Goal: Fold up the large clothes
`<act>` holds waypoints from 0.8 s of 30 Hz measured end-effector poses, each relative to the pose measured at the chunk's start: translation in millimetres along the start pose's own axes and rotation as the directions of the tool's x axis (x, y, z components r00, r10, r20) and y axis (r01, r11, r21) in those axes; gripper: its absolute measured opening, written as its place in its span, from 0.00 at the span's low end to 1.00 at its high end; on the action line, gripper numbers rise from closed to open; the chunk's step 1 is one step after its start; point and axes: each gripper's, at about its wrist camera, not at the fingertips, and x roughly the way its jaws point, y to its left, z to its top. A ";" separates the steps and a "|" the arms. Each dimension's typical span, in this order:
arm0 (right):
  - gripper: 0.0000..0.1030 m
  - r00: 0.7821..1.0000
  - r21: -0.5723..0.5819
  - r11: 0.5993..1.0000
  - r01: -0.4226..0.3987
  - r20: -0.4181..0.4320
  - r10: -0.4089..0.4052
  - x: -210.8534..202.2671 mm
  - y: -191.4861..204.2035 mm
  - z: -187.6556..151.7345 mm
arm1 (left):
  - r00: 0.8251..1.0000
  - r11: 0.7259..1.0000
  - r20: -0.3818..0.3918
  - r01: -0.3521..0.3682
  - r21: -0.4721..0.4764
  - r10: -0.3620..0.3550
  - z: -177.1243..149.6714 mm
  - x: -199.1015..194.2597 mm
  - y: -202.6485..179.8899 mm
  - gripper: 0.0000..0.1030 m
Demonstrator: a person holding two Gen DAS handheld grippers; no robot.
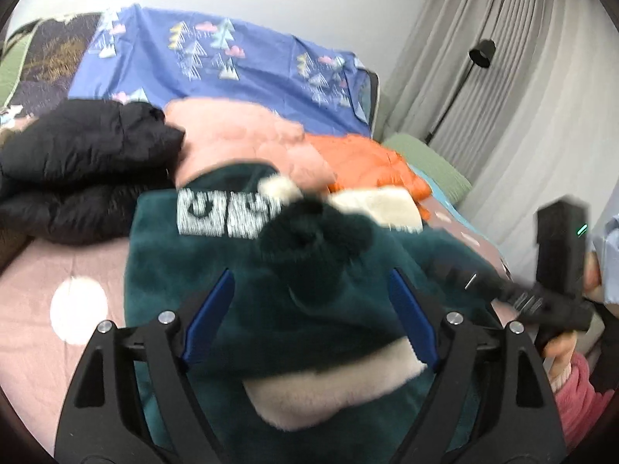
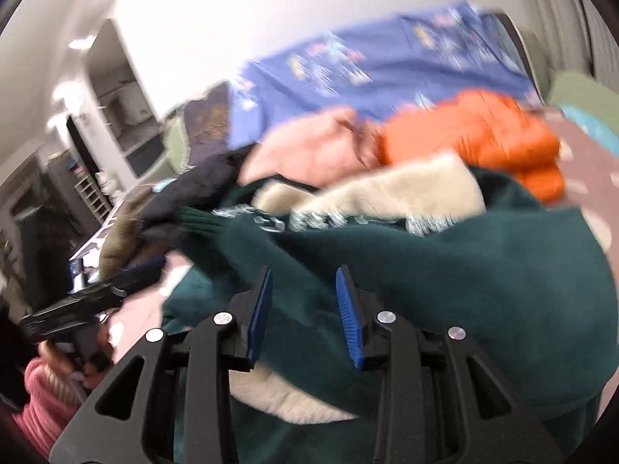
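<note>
On the left of the bed (image 1: pixel 35 290), a black padded coat (image 1: pixel 89 166) is seen heaped, with a pink garment (image 1: pixel 240 135) and an orange puffer jacket (image 1: pixel 367 162) piled behind. The dark green fleece garment (image 1: pixel 309 309), the piece judged to be in hand, is spread in front, its cream lining (image 1: pixel 332 386) exposed at the near edge. The left claw (image 1: pixel 309 309) is held wide above the fleece, nothing pinched. Further right, the right claw (image 2: pixel 303 309) is set narrower, also empty, just over the same cloth. For a neat fold, the bunched middle should be flattened first; then a single layer at each corner should be gripped, not the lining beneath.
</note>
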 end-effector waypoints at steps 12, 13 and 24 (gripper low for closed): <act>0.50 0.999 -0.134 0.990 0.044 -0.009 -0.045 12.3 18.0 -20.5 | 0.993 0.974 -0.114 -0.009 0.226 0.036 14.1 32.4 -25.7 0.42; 0.53 0.999 -0.151 0.988 0.045 -0.006 -0.046 12.3 20.7 -21.4 | 0.993 0.973 -0.118 -0.001 0.230 0.029 15.7 35.1 -27.7 0.41; 0.53 0.999 -0.077 0.996 0.037 0.010 -0.036 -7.9 -1.6 -15.4 | 0.994 0.968 -0.108 -0.002 0.251 0.030 -15.1 -9.1 12.2 0.12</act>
